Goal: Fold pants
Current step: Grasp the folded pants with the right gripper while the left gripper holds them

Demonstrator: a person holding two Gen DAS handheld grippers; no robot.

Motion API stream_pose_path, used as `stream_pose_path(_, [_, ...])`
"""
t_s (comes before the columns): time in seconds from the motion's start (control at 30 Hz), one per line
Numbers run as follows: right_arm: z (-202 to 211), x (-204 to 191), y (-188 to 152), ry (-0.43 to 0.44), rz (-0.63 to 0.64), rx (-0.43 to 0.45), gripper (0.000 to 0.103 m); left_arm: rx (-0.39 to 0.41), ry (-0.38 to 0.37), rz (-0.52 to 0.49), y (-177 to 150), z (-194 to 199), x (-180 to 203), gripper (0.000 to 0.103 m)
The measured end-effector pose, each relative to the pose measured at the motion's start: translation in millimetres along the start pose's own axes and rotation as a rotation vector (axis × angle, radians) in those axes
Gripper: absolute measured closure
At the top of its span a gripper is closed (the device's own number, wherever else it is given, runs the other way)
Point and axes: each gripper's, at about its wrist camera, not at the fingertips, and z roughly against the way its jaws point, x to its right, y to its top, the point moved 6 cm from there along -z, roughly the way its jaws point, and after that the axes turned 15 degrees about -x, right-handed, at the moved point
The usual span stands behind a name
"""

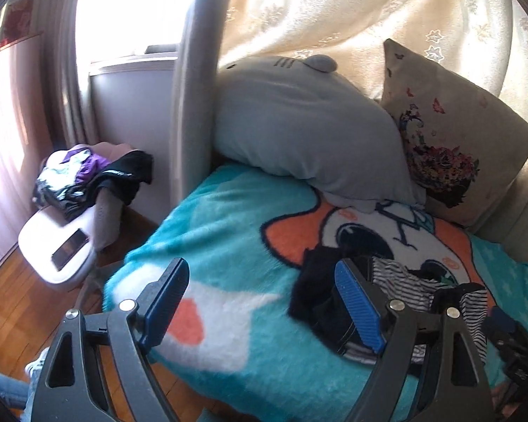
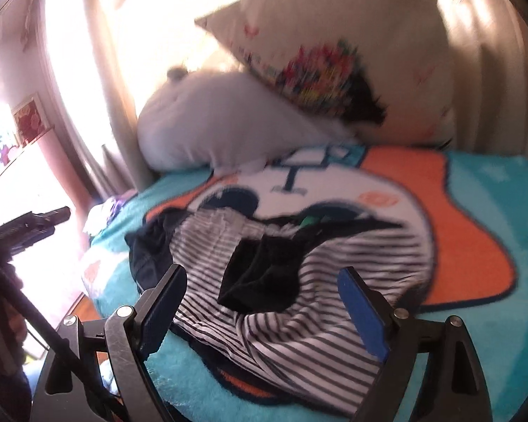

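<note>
Left wrist view shows the left gripper [image 1: 264, 302] with its blue-padded fingers spread wide and nothing between them, hanging over a fluffy turquoise blanket with an orange and white cartoon face [image 1: 236, 211] that covers the bed. Just beyond its right finger lies the pair of black-and-white striped pants with black trim [image 1: 401, 281], crumpled in one heap on the blanket's cartoon face. No straight long axis can be read from this heap; in the right wrist view the bundle [image 2: 334, 256] spreads roughly from the near edge of the bed toward the pillows, with a dark flap folded over its middle.

Two cushions lean at the head of the bed: one grey plush animal-shaped pillow [image 1: 299, 126] and one beige square pillow printed with bright flowers and butterflies [image 1: 457, 133], the beige one resting against the grey one.

Beside the bed stands one pale lavender chair [image 1: 52, 246]. On its seat lie one dark smartphone [image 1: 69, 249] and a pile of mixed clothes in white, purple and black [image 1: 88, 176]; their number is unclear.

Right gripper [image 2: 262, 302] is likewise released, its fingers straddling the near part of the striped cloth without pinching it.
</note>
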Motion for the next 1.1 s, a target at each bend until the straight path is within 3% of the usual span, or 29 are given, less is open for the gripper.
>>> stream_pose_path(0.17, [22, 6, -1, -0.071, -0.014, 0.019, 0.011, -0.073, -0.065, 0.008, 2, -39, -2, 0.018])
stream_pose_path(0.33, [13, -7, 13, -0.011, 0.007, -0.04, 0.011, -0.15, -0.181, 0.033, -11, -68, -5, 0.018])
stream_pose_path(0.43, [-8, -33, 32, 0.12, 0.039, -0.118, 0.011, -0.175, -0.253, 0.035, -20, -78, -2, 0.018])
stream_pose_path(0.57, [-46, -75, 62, 0.388, 0.054, -0.29, 0.011, -0.186, -0.348, 0.025, -24, -87, 4, 0.019])
stream_pose_path(0.63, [-66, -96, 76, 0.435, 0.078, -0.352, 0.011, -0.174, -0.381, 0.021, -22, -87, 6, 0.019])
stream_pose_path(0.83, [-143, -142, 95, 0.443, 0.127, -0.597, 0.011, -0.204, -0.467, 0.022, -21, -101, 11, 0.019])
stream_pose_path(0.93, [-179, -154, 93, 0.378, 0.134, -0.719, 0.011, -0.197, -0.481, 0.021, -25, -105, 13, 0.019])
stream_pose_path(1.1, [-208, -169, 92, 0.225, 0.19, -0.846, 0.008, -0.166, -0.513, 0.016, -26, -106, 26, 0.019])
